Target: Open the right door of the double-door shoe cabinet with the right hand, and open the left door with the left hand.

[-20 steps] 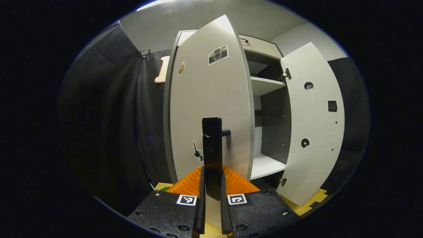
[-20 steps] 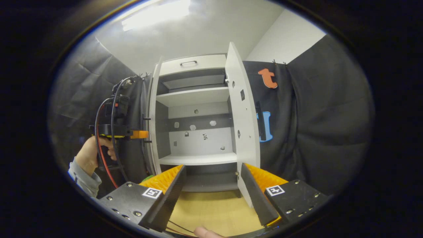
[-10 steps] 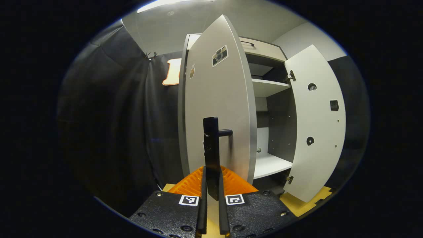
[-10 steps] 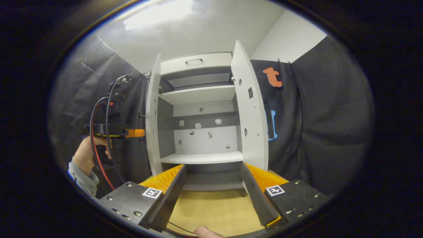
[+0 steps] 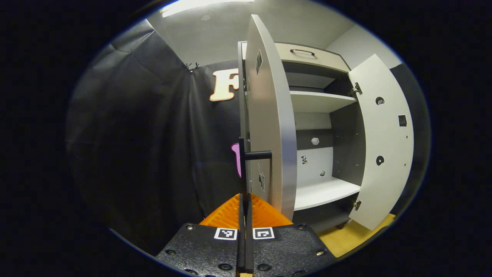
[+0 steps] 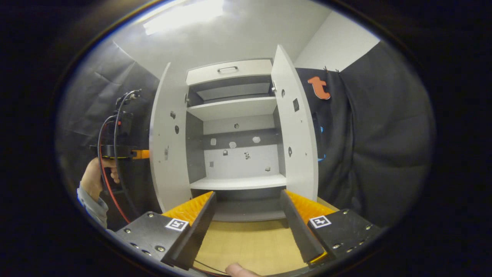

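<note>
The floor [image 6: 246, 246] is pale wood-coloured board, seen in the right gripper view as a bare stretch running up to the foot of the shoe cabinet [image 6: 230, 71], which stands directly on it. In the left gripper view the same floor [image 5: 346, 240] shows as a yellowish patch at the cabinet's lower right corner, with a small dark foot [image 5: 340, 226] of the cabinet resting on it. Inside the cabinet, the lower shelf [image 6: 238, 182] is a white board with nothing lying on it, and the upper shelf [image 6: 230, 107] is also white; its top surface cannot be seen.
</note>
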Motion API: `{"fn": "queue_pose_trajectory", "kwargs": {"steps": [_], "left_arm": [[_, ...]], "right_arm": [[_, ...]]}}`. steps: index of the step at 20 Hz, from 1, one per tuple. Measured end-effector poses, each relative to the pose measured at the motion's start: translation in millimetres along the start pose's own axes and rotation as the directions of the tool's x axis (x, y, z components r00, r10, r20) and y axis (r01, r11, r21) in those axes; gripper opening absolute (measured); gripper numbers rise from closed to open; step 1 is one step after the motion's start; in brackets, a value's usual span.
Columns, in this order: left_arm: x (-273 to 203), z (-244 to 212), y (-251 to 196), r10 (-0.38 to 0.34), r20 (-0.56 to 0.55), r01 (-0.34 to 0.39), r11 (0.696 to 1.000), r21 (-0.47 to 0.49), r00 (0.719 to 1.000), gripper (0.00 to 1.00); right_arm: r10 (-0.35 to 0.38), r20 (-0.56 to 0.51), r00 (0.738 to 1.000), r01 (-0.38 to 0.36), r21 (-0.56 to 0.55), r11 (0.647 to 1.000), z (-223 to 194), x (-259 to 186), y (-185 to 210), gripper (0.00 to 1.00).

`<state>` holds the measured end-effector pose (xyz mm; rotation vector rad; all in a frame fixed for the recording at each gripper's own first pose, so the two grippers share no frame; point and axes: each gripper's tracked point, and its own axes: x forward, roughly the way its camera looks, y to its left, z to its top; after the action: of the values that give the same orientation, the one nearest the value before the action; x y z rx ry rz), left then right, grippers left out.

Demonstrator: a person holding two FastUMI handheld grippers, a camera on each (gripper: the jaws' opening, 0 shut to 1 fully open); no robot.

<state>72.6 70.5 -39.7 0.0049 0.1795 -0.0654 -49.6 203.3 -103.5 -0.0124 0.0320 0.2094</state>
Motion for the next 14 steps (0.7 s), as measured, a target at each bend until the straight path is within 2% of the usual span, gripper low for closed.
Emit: {"fn": "queue_pose_trajectory", "kwargs": {"steps": [1,2,4,5,6,9,10,11,14], "left_arm": [[2.2,0.3,6.8,0.011,0.002,-0.011,1.000,0.004,1.000,0.01],[2.7,-1.7,14.8,0.019,0.000,-0.019,1.000,0.006,1.000,0.00],[2.2,0.2,16.4,-0.014,0.003,0.014,0.999,-0.042,1.000,0.01],[2.5,-1.4,18.2,-0.028,-0.002,0.028,0.998,-0.052,1.000,0.01],[3.6,-1.3,17.8,-0.040,0.003,0.040,0.997,-0.058,0.999,0.01],[3.3,-2.9,19.1,-0.040,0.005,0.040,0.998,-0.040,0.999,0.01],[3.2,-2.2,19.0,-0.039,-0.001,0.039,0.998,-0.042,0.999,0.03],[3.4,-2.4,18.6,-0.040,-0.003,0.040,0.998,-0.040,0.999,0.01],[1.6,-9.0,18.4,-0.045,-0.025,0.044,0.998,-0.035,0.999,0.01]], "right_arm": [[-0.001,-0.004,1.000,0.001,-0.003,1.000,-2.3,1.7,1.6,0.94],[-0.002,-0.009,1.000,0.002,-0.007,1.000,-4.0,3.1,3.2,0.94],[-0.001,-0.013,1.000,0.001,-0.020,1.000,-4.9,2.9,5.1,0.94],[-0.002,-0.014,1.000,0.002,-0.026,1.000,-5.8,3.2,6.9,0.98],[-0.003,-0.016,1.000,0.003,-0.029,1.000,-6.8,3.3,7.9,0.94],[0.003,-0.015,1.000,-0.004,-0.032,0.999,-7.2,4.1,11.5,0.94],[0.004,-0.017,1.000,-0.004,-0.035,0.999,-7.5,4.1,12.3,0.98],[0.003,-0.019,1.000,-0.004,-0.038,0.999,-9.6,4.8,12.0,0.94],[0.006,-0.028,1.000,-0.007,-0.044,0.999,-12.8,5.4,12.6,0.94]]}}
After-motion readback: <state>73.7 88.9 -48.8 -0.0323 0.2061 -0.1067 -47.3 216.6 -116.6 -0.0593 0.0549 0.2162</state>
